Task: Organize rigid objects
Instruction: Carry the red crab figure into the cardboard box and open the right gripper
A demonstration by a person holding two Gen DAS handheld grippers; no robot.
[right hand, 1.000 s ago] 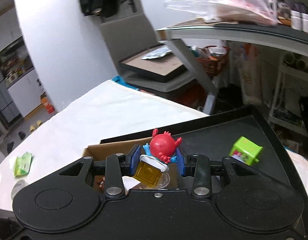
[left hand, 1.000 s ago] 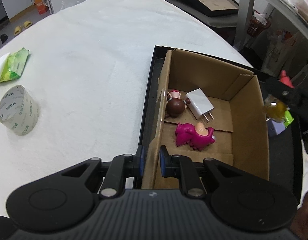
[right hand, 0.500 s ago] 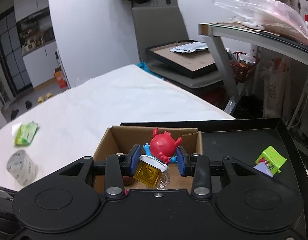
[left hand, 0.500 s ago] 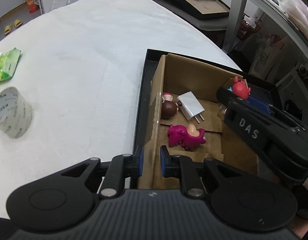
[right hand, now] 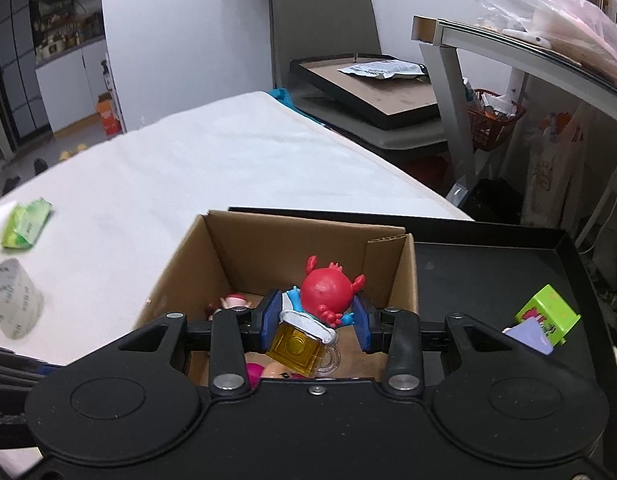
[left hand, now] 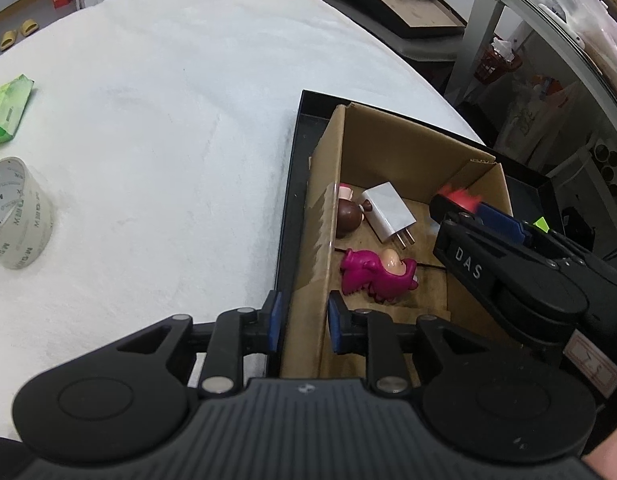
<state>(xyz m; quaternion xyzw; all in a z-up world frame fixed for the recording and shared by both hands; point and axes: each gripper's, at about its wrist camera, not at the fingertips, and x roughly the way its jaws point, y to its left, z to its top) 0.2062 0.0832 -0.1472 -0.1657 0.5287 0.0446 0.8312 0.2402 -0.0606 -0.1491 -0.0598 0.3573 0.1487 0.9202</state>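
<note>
An open cardboard box [left hand: 408, 152] sits in a black tray [left hand: 292, 184]. Inside lie a white charger plug [left hand: 388, 212], a brown figure [left hand: 348, 216] and a magenta figure [left hand: 372, 272]. My left gripper [left hand: 304, 318] straddles the box's near left wall; its jaws are opening, and the pads stand a little off the cardboard. My right gripper [right hand: 316, 322] is shut on a red crab toy [right hand: 328, 288] with a yellow mug. It hovers over the box [right hand: 292, 248]. In the left wrist view the right gripper [left hand: 464, 204] reaches in over the box's right wall.
A green cube [right hand: 548, 314] and a purple piece [right hand: 528, 336] lie on the tray [right hand: 488, 264] to the right of the box. A tape roll [left hand: 16, 220] and a green packet [left hand: 4, 120] rest on the white tablecloth at far left. Shelving stands beyond the table.
My right gripper carried the crab toy leftward and down until it hangs over the box. The left gripper's jaws have widened around the box wall.
</note>
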